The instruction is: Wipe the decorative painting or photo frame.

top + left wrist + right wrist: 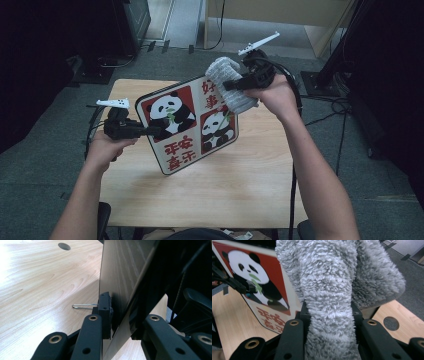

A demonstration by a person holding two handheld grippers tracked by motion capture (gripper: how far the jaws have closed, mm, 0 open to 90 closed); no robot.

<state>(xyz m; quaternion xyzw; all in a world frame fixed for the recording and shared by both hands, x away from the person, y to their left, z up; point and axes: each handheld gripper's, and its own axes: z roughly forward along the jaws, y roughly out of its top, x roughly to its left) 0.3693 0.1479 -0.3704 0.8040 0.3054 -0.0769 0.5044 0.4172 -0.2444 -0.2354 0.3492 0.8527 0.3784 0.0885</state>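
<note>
Grey and fluffy, the cloth (329,290) is pinched tight in my right claw (235,84). In the right gripper view both jaws squeeze it in the middle, and the soft ends puff out above them. So the cloth is as near to this claw as it can be.

Just past the cloth, on its far side from my hand, is the panda board (187,125). I hold the cloth up by the top corner of the board, next to the red writing. I cannot tell if the fluff touches the board or only hangs just in front of it.

My left claw (155,131) is squeezed shut on the other edge of the board. In the left gripper view the thin board (120,277) runs straight up between the two jaws. That claw keeps the board tipped up, with its low corner down near the wooden table (240,190).

The board's long way goes from its top corner by my right claw, down and across to the low corner nearer my body. I think the wipe must go that way, down the picture side. My right claw is the near one for that. My left claw should just hold steady.
</note>
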